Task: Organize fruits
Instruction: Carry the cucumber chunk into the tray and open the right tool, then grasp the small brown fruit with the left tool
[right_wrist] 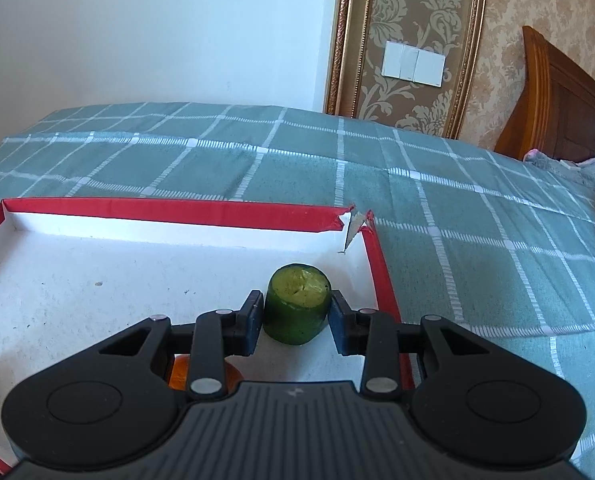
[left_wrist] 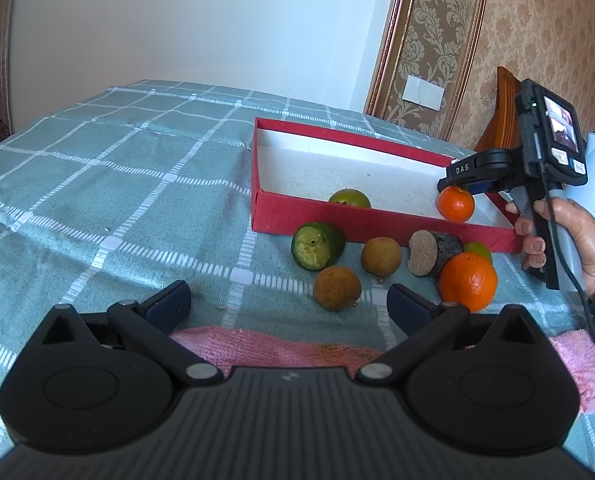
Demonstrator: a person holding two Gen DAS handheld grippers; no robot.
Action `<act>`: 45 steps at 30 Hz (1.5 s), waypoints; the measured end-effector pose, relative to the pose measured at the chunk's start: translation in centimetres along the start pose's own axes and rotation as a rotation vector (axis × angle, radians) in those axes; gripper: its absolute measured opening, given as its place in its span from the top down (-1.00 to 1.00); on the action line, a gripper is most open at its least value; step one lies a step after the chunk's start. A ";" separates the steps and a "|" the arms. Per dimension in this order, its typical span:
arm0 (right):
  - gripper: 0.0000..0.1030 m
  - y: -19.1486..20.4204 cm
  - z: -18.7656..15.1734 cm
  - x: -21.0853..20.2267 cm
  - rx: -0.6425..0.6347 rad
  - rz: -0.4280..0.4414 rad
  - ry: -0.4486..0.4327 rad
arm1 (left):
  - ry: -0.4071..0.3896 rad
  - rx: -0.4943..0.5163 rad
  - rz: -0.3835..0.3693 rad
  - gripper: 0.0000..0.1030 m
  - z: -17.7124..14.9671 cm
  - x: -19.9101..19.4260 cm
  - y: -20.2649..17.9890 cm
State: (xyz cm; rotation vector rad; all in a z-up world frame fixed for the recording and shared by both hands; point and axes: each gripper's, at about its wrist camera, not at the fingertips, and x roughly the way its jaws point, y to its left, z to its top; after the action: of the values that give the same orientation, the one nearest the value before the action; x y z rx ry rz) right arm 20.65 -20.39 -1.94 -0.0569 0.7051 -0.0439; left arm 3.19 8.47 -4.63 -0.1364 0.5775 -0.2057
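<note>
The right gripper (right_wrist: 297, 322) is pressed in on a short cucumber chunk (right_wrist: 297, 308), with a pad against each side. The chunk has dark green skin and a pale yellow-green cut top with a rough crack in the middle. It stands upright on the white floor of the red box (right_wrist: 177, 210), near the torn far right corner and close to the right wall.

The left gripper (left_wrist: 289, 296) is spread wide with nothing in it, over the near edge of the checked cloth (left_wrist: 117, 184), above a pink towel (left_wrist: 277, 344).

The box also holds one small orange (left_wrist: 455, 204) under the right gripper and one round green fruit (left_wrist: 349, 199) against the near wall.

On the cloth in front of the near wall lie:
- one larger orange (left_wrist: 469, 280)
- two round brown fruits (left_wrist: 381, 258) and (left_wrist: 337, 288)
- one more green chunk (left_wrist: 317, 246), lying on its side
- one dark-skinned chunk (left_wrist: 433, 252) with a tan cut face
- a bit of lime-green fruit (left_wrist: 479, 250), mostly hidden behind the larger orange
</note>
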 end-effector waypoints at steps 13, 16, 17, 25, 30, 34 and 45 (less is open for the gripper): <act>-0.22 -2.2 -4.3 -8.9 0.042 0.113 -0.120 | 0.003 0.008 0.006 -1.00 -0.1 0.1 -0.1; -0.22 -2.4 -6.5 -11.1 0.031 0.164 -0.121 | 0.002 0.008 0.008 -1.00 -0.1 0.1 -0.2; -0.22 -2.5 -7.1 -11.8 0.025 0.180 -0.127 | 0.001 0.006 0.008 -1.00 -0.1 0.1 -0.1; -0.22 -1.3 -11.6 -13.6 -0.099 0.184 -0.111 | -0.006 -0.009 0.019 -1.00 -0.2 0.0 -0.1; -0.23 -2.1 -12.0 -13.0 -0.058 0.193 -0.094 | -0.017 0.006 0.065 -1.00 -0.1 -0.2 -0.8; -0.23 -2.4 -12.4 -13.2 -0.053 0.231 -0.086 | -0.020 0.006 0.057 -1.00 -0.1 -0.1 -1.5; -0.44 -1.1 -13.1 -13.6 -0.131 0.258 -0.078 | 0.003 0.113 0.065 0.15 0.4 1.4 -3.5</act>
State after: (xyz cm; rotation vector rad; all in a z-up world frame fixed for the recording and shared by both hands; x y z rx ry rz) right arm 1.77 -21.20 -3.05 -0.0922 0.6319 0.2504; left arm 3.97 4.74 -4.37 -0.0081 0.5709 -0.1747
